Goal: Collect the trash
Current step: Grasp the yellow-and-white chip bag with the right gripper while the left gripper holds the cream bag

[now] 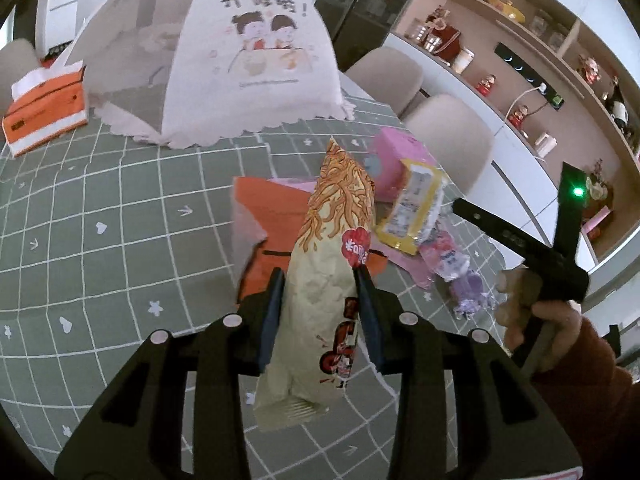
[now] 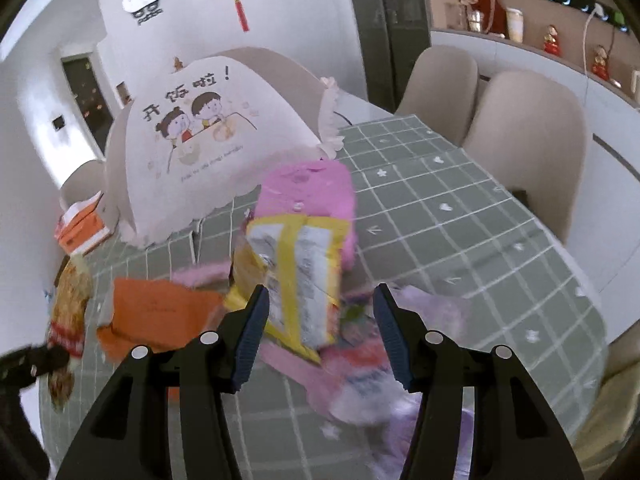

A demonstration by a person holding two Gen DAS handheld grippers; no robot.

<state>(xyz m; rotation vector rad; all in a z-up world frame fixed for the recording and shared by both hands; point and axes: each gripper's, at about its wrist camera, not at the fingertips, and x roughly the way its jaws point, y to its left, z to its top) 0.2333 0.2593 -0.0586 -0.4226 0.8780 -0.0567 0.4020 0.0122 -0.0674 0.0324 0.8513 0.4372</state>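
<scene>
Left wrist view: your left gripper (image 1: 320, 276) pinches the cream noodle-print snack packet (image 1: 324, 280), lifted in front of the white dome food cover (image 1: 224, 60).

Right wrist view: your right gripper (image 2: 320, 312) hangs spread and empty over the yellow-edged wrapper (image 2: 296, 280), just before that cover. Next, I'd judge: drop down, close on it.

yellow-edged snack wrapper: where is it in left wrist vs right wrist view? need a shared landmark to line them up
Left wrist: yellow-edged snack wrapper is right of centre, beyond the noodle snack bag that the left gripper holds.
Right wrist: it is at centre, just beyond the open right gripper, blurred.
Shared landmark: the pink box right behind it.
</scene>
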